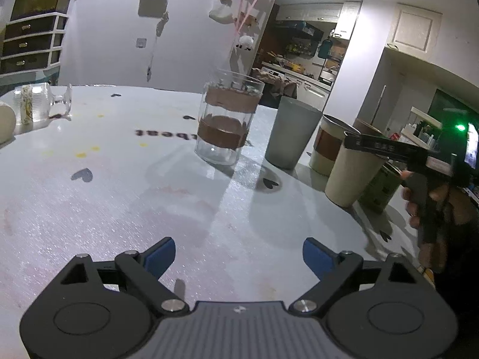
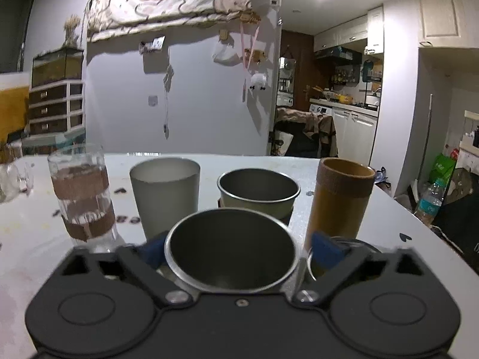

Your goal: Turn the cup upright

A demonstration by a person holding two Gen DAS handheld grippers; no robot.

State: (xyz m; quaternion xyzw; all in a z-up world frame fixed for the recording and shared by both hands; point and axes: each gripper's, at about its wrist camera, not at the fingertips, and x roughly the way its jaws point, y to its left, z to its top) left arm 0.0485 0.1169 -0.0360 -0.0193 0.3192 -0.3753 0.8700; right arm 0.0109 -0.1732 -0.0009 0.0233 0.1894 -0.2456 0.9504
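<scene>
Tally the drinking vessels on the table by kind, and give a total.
Clear glass: 2 (banded glass, handled mug)
Grey tumbler: 1
Metal-lined cups: 2 (sleeved cup, nearest cup)
Brown cylinder cup: 1
Green cup: 1
Total: 7

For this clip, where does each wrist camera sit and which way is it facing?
Left wrist: behind the open left gripper, low above the table, facing the glass cup; the right hand shows at the edge.
Right wrist: behind the right gripper, whose fingers flank the upright metal cup, facing the cup row and kitchen.
Shared: glass cup, grey cup, table.
</scene>
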